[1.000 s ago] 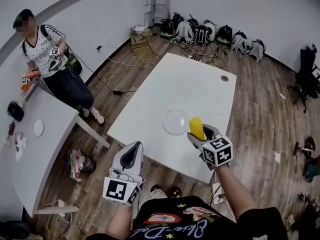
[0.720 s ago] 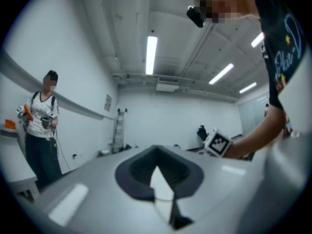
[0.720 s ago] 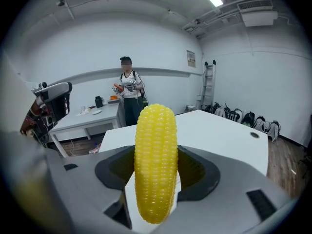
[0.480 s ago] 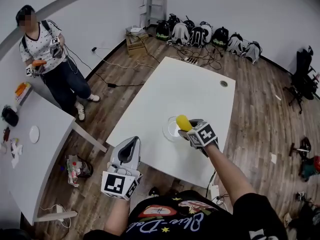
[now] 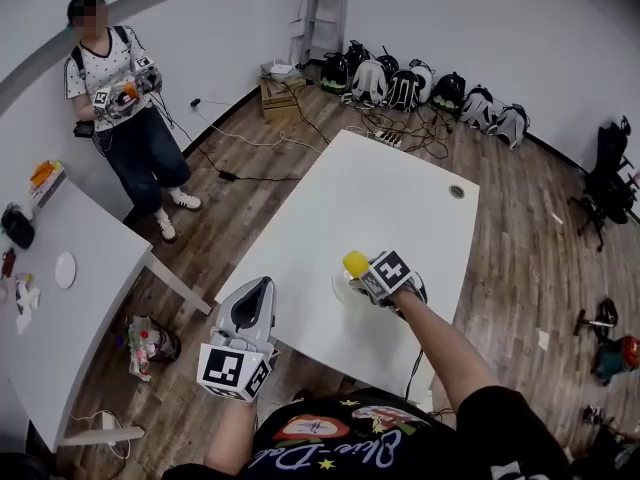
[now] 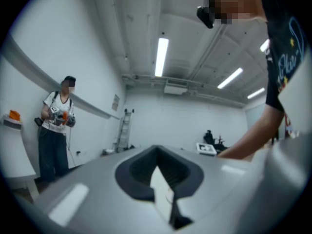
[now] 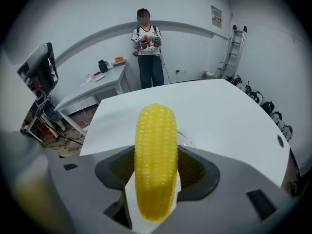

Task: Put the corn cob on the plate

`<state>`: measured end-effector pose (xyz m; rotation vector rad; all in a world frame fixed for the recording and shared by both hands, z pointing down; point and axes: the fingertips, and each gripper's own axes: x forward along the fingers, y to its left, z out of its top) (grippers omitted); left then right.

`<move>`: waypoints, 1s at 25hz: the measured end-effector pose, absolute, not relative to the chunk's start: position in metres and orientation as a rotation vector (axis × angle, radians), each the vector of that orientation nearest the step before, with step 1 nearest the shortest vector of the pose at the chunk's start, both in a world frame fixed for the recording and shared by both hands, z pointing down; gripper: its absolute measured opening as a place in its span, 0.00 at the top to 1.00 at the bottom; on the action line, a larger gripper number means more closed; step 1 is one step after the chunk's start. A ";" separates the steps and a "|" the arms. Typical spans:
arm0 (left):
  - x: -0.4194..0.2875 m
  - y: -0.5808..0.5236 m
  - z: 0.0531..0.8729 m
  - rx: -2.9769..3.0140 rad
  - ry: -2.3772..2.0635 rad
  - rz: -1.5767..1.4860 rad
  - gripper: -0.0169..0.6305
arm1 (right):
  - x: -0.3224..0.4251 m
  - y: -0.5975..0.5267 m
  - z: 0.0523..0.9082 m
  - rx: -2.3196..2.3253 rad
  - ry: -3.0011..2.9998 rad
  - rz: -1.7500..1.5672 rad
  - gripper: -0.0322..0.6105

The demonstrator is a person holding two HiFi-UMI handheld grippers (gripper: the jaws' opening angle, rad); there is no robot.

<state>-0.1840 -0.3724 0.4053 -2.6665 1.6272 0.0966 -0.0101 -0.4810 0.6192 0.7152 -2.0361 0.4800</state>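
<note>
A yellow corn cob [image 5: 355,263] [image 7: 155,160] stands upright in my right gripper [image 5: 368,271] [image 7: 155,184], which is shut on it. The gripper hovers over a clear glass plate [image 5: 341,287] near the front edge of the white table [image 5: 380,208]. In the right gripper view only a sliver of the plate [image 7: 186,139] shows behind the cob. My left gripper [image 5: 256,298] [image 6: 163,191] is shut with nothing in it. It hangs off the table's front left edge and points up into the room.
Another person [image 5: 125,118] stands at the far left holding grippers, beside a second white table [image 5: 60,298] with small items. Backpacks [image 5: 420,88] and cables lie by the far wall. A ladder [image 5: 322,8] leans at the back. A chair [image 5: 610,168] stands at the right.
My right gripper has carried the corn cob leftward and now hovers over the plate. The left gripper has barely moved. The person at the far left has shifted along the wall.
</note>
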 end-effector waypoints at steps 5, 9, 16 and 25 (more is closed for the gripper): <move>-0.183 -0.381 0.411 -2.698 1.607 0.056 0.98 | -0.016 -0.490 0.639 0.674 -1.979 0.490 0.56; -0.188 -0.388 0.413 -2.702 1.620 0.047 0.98 | -0.018 -0.499 0.652 0.654 -1.961 0.518 0.56; -0.193 -0.387 0.418 -2.687 1.634 -0.008 0.98 | -0.021 -0.491 0.667 0.607 -1.957 0.499 0.56; -0.192 -0.388 0.425 -2.739 1.597 -0.007 0.98 | -0.029 -0.492 0.653 0.649 -2.083 0.382 0.56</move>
